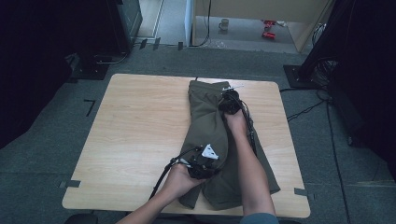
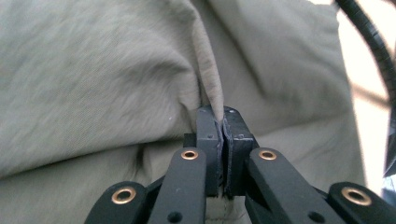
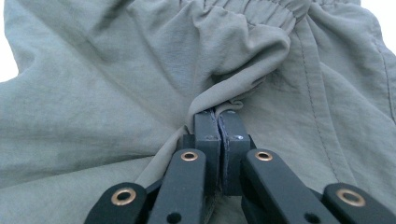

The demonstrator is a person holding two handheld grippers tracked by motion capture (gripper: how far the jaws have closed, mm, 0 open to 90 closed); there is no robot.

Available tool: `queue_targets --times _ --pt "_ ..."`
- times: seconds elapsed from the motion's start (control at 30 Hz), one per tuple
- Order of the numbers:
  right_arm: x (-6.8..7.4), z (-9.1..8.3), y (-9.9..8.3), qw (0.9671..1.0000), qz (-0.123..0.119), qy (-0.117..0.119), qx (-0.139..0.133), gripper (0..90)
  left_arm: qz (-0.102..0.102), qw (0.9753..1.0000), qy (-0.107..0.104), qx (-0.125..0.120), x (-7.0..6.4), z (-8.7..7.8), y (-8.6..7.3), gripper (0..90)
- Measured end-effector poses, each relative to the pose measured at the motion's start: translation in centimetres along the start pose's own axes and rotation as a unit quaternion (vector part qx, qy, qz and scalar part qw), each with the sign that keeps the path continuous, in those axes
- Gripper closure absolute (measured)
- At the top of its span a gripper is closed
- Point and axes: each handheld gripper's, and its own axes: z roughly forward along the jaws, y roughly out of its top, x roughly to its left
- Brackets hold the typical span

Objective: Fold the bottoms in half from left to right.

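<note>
A pair of olive-green shorts (image 1: 208, 122) lies lengthwise on the right half of the wooden table (image 1: 140, 135), elastic waistband at the far edge, leg hems hanging toward the near edge. The right forearm covers part of the right leg in the high view, and the nearest hem sits close to the bottom of that picture.

The left gripper (image 1: 201, 166) sits low on the garment, near the leg opening. In the left gripper view its jaws are pressed together on a raised ridge of fabric (image 2: 208, 74) that stands up between them. The cloth behind is blurred.

The right gripper (image 1: 229, 103) sits up by the waistband. In the right gripper view its jaws are clamped on a bunched fold (image 3: 243, 70) just below the gathered elastic (image 3: 261, 11). How many layers each gripper pinches cannot be made out.
</note>
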Motion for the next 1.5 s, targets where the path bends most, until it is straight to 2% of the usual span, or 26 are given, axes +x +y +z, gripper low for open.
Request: queue_targets --times 0.13,0.17,0.3,0.5,0.6,0.77,0.83,1.13,1.5 --pt "0.1 0.1 -0.1 1.0 -0.003 -0.001 0.004 87.7 -0.003 0.9999 0.006 0.008 0.5 0.3 -0.7 88.5" --pt "0.2 0.2 -0.1 0.9999 -0.009 -0.002 0.005 87.6 -0.001 0.9999 0.011 0.012 0.6 0.3 -0.8 88.5" --pt "0.4 0.3 -0.1 0.9995 -0.03 -0.009 0.004 87.6 -0.004 1.0 0.007 0.005 1.0 0.2 -1.2 88.6" --pt "0.7 0.4 -0.1 0.9993 -0.034 -0.013 0.004 87.6 -0.003 0.9999 0.013 0.005 1.9 -0.7 -2.0 88.8" --pt "1.0 0.4 -0.1 0.9994 -0.033 -0.013 0.002 87.6 -0.006 0.9997 0.021 0.01 2.9 -1.7 -2.7 88.8" --pt "1.7 0.8 0.0 0.9993 -0.035 -0.016 -0.005 87.5 -0.022 0.9989 0.038 0.014 4.6 -3.3 -3.7 88.8" --pt "2.0 1.0 0.1 0.9991 -0.036 -0.018 -0.009 87.4 -0.035 0.9983 0.046 0.012 5.6 -4.2 -4.3 88.8" --pt "2.8 1.4 0.3 0.999 -0.035 -0.022 -0.015 87.4 -0.05 0.9962 0.07 0.014 7.7 -6.0 -5.4 88.8" --pt "3.5 2.0 0.6 0.9995 -0.014 -0.013 -0.025 87.3 -0.089 0.9911 0.098 0.006 11.0 -8.2 -6.8 88.8"
